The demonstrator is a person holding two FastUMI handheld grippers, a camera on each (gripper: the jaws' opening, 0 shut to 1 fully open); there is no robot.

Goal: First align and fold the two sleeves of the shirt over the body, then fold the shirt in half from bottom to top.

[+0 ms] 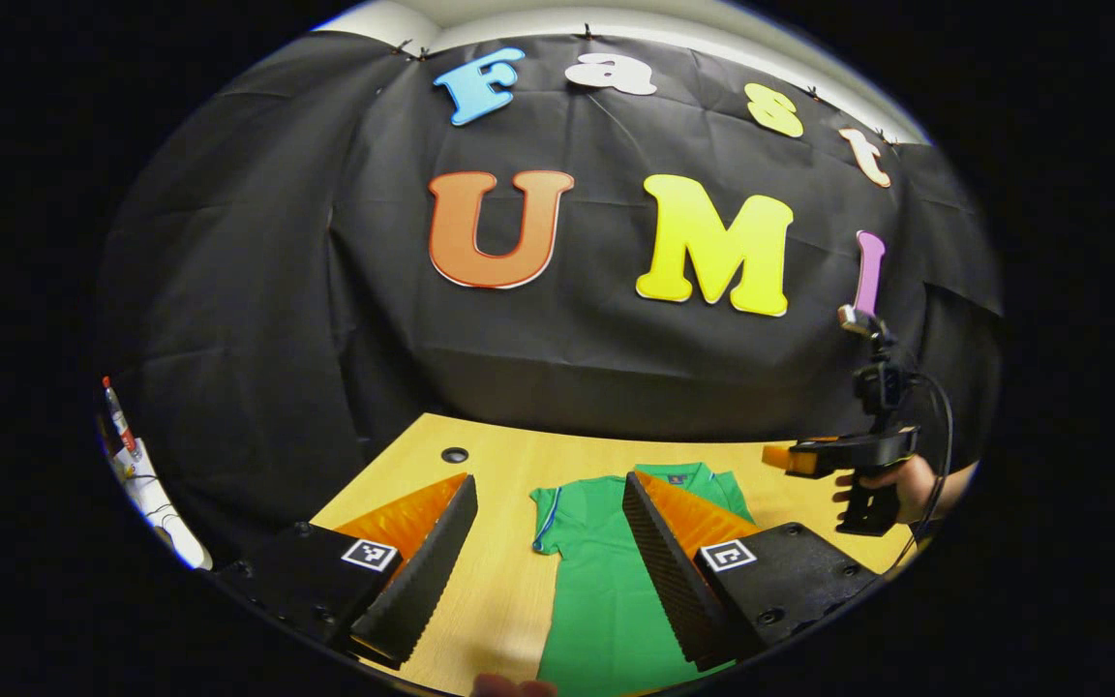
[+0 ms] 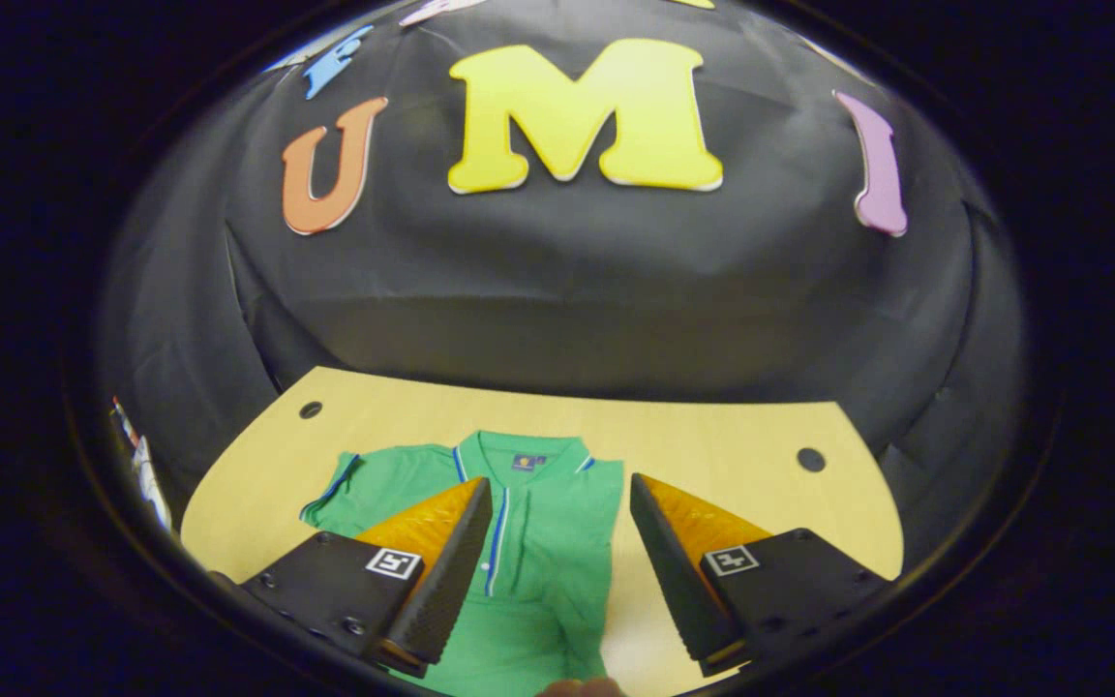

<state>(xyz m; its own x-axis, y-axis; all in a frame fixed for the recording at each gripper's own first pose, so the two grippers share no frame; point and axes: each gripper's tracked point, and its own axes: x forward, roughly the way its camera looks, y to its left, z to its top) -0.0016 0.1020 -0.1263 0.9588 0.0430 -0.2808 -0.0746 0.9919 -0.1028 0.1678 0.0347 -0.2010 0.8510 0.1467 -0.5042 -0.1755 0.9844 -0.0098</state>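
In the left gripper view the left gripper (image 1: 550, 503) hangs spread wide and empty above the green shirt (image 1: 606, 590) lying flat on the wooden table (image 1: 499, 581), the other gripper (image 1: 848, 455) held at the right, while in the right gripper view the right gripper (image 2: 560, 508), spread too, hovers over the shirt's collar (image 2: 524, 455) and its far-side sleeve (image 2: 349, 494).

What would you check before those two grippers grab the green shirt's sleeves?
1. Green polo shirt lying flat on the light wooden table, collar away from the person: ok.
2. Left gripper open, holding nothing: ok.
3. Right gripper open, holding nothing: ok.
4. Short sleeve spread out and reachable: ok.
5. Opposite sleeve spread out: cannot tell; that edge looks straight, maybe already folded.
6. Shirt's bottom hem flat: cannot tell, out of sight.
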